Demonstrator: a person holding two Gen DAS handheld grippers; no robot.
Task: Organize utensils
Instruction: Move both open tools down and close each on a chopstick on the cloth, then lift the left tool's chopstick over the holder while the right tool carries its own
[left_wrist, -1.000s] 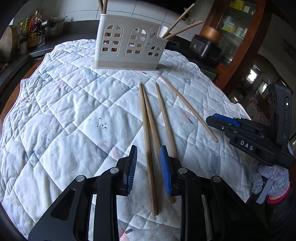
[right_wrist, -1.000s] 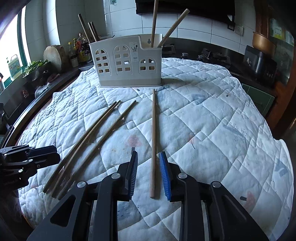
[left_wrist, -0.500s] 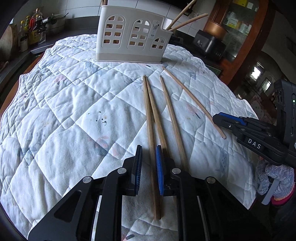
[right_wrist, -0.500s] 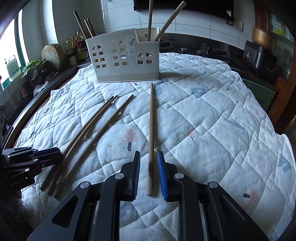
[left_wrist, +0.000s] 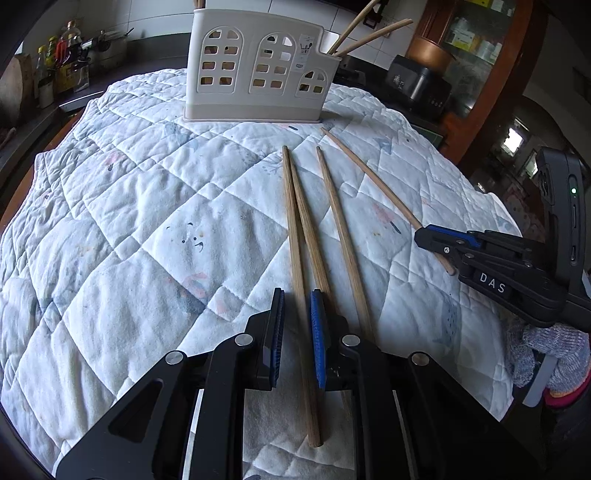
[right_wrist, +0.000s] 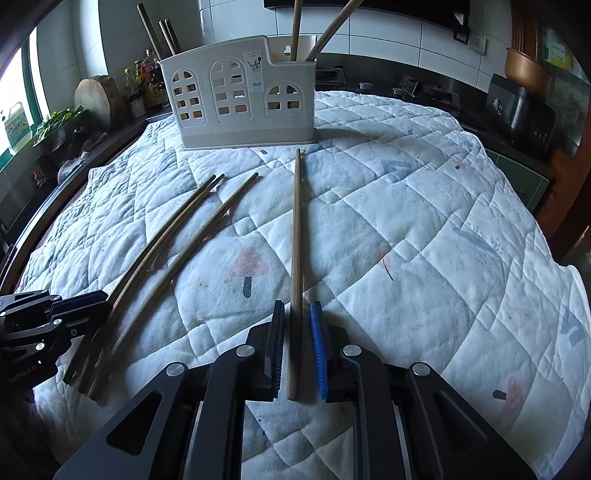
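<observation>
**Ana:** Chopsticks lie on the quilted cloth over the counter, four of them loose in front of the white holder. The left gripper sits low over the leftmost chopstick, its fingers narrowed to either side of the stick, with a slim gap showing on each side.

**Ben:** And the right gripper?

**Ana:** Same posture. Its fingers straddle the near end of the single chopstick lying well apart from the other three, narrow but not clearly pressing on it. That stick points straight at the holder.

**Ben:** What is in the holder?

**Ana:** More chopsticks stand upright and slanted in its end compartments. The holder sits at the far edge of the cloth.
</observation>
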